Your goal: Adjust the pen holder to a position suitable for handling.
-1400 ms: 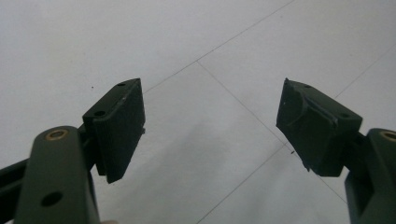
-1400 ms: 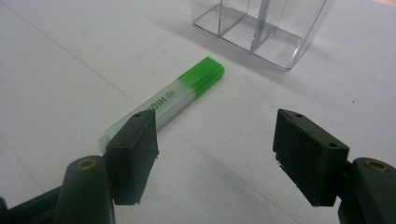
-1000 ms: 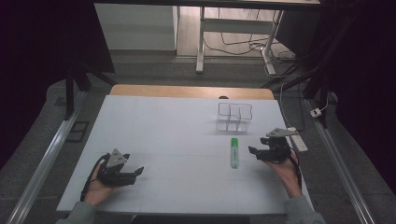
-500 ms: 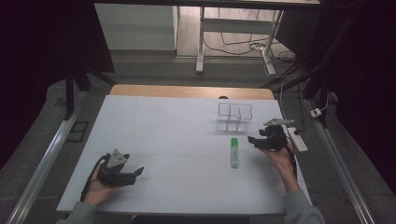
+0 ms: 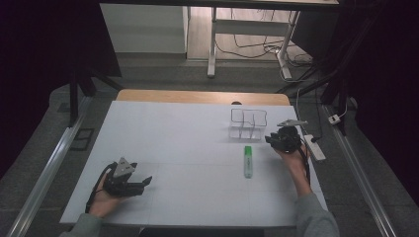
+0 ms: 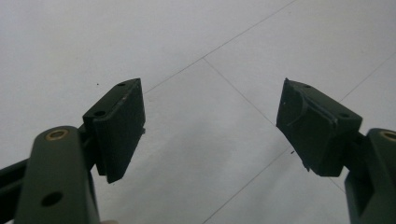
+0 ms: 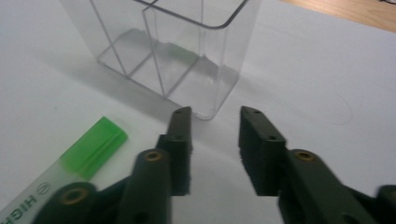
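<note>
A green-capped highlighter (image 5: 248,161) (image 7: 84,154) lies flat on the white table, cap end toward a clear plastic divided box (image 5: 248,123) (image 7: 177,60) just behind it. My right gripper (image 5: 270,139) (image 7: 215,114) hovers low to the right of the highlighter's cap, pointing at the box's near corner. Its jaws have just been closing; a narrow gap stays between them and it holds nothing. Near the table's front left, my left gripper (image 5: 146,181) (image 6: 212,93) rests with its jaws spread wide over bare table.
The white table top (image 5: 188,148) has a wooden strip (image 5: 197,96) along its far edge. A white power strip (image 5: 314,147) lies at the right edge beside my right hand. Table legs and cables stand on the floor beyond.
My right gripper has moved away from me along the highlighter's right side toward the clear box, and its jaws have narrowed. The left gripper has stayed put.
</note>
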A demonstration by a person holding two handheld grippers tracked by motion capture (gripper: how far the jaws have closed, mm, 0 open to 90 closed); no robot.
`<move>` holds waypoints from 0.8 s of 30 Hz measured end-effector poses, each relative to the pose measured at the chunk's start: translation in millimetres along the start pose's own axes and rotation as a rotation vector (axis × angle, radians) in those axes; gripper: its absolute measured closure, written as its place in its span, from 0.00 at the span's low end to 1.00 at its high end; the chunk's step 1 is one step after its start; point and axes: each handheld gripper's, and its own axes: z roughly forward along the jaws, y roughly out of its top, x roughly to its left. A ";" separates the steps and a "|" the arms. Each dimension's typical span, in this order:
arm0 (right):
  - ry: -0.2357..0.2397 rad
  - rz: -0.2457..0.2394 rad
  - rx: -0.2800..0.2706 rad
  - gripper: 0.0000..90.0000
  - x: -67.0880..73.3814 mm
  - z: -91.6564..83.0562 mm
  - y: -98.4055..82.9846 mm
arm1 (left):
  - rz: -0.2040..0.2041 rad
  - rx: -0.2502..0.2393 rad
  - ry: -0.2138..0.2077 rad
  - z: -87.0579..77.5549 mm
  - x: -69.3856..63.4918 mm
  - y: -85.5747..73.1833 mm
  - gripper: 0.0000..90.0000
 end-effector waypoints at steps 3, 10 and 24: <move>-0.004 0.011 -0.005 0.89 -4.1 2.9 1.7 | -0.001 -0.001 0.003 -0.3 0.1 0.0 0.27; 0.002 0.035 -0.005 0.99 -14.0 14.2 7.2 | 0.001 0.003 0.008 0.5 -0.2 0.3 0.27; 0.031 0.052 -0.035 0.99 -24.3 28.0 17.6 | 0.001 0.006 0.014 1.0 0.6 0.1 0.27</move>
